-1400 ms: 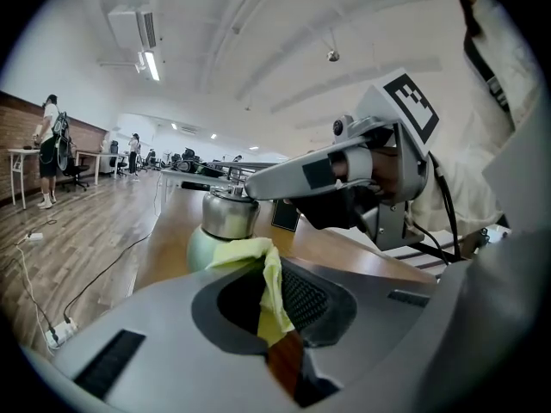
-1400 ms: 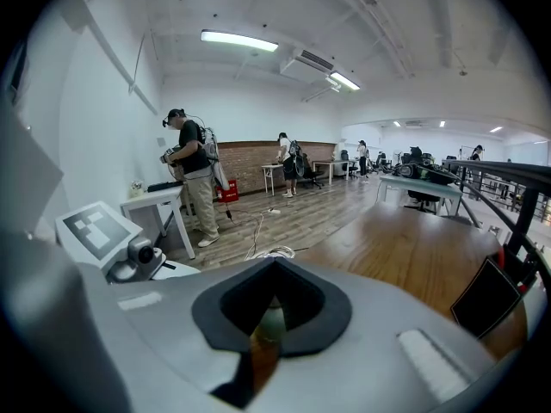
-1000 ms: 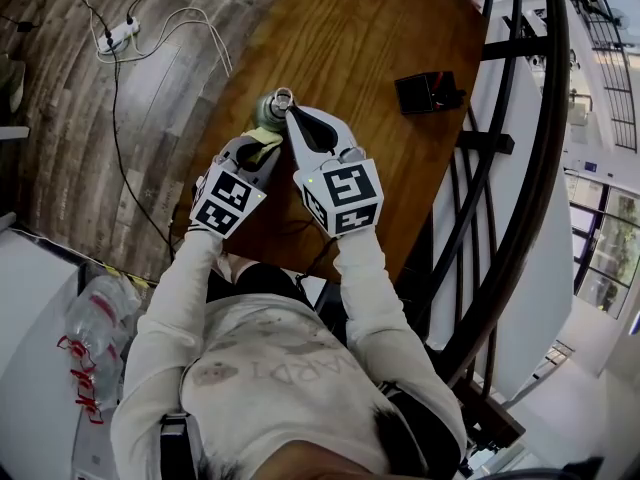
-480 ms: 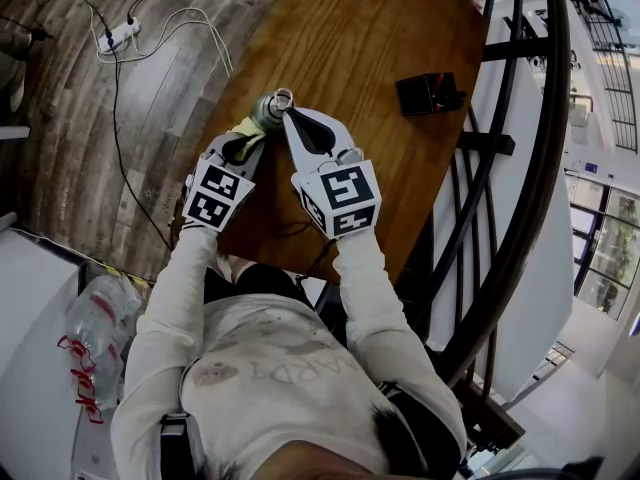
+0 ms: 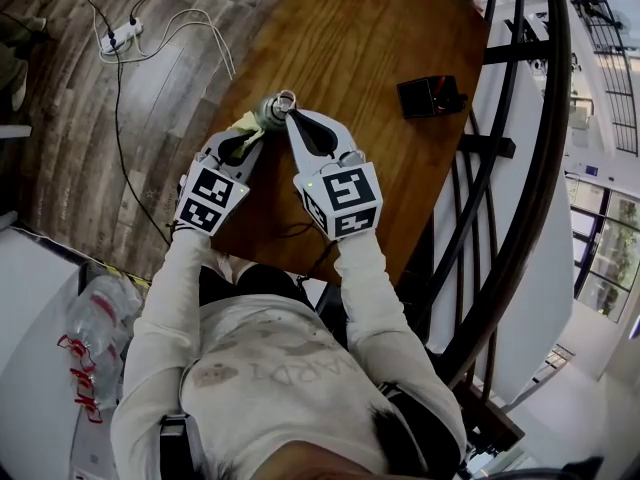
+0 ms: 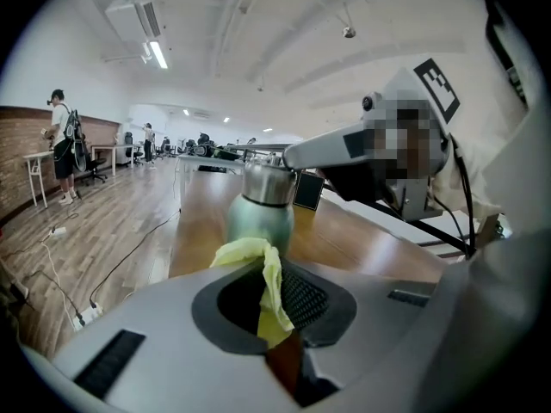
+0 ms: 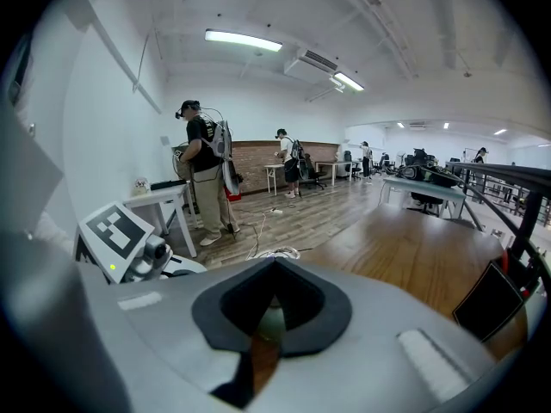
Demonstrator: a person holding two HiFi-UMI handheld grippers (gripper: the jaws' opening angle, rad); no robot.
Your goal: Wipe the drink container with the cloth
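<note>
Green metal bottle (image 5: 268, 111) with a steel top stands upright on the brown wooden worktop (image 5: 380, 38), right at the tips of both tongs. Right tongs (image 5: 290, 118): jaws closed down on the bottle's steel top. In the right gripper view the pale rounded top sits in the narrow gap between them. Left tongs (image 5: 250, 136): jaws pinched shut on a crumpled yellow cloth (image 6: 269, 295). The cloth bunches out past the tips and sits against the bottle's left side, just in front of the left tongs.

Versus 1 s ago: the left tongs have swung outward to the left. Their marker cube is further from the right tongs' cube, and the cloth has slid forward from near the bottle's near side to its left flank. Right tongs and bottle are in practically the same place.

Black box (image 5: 430, 95) lies on the worktop, well off to the right of the right tongs. White power strip (image 5: 118, 35) lies on the floor, far left of the left tongs.
</note>
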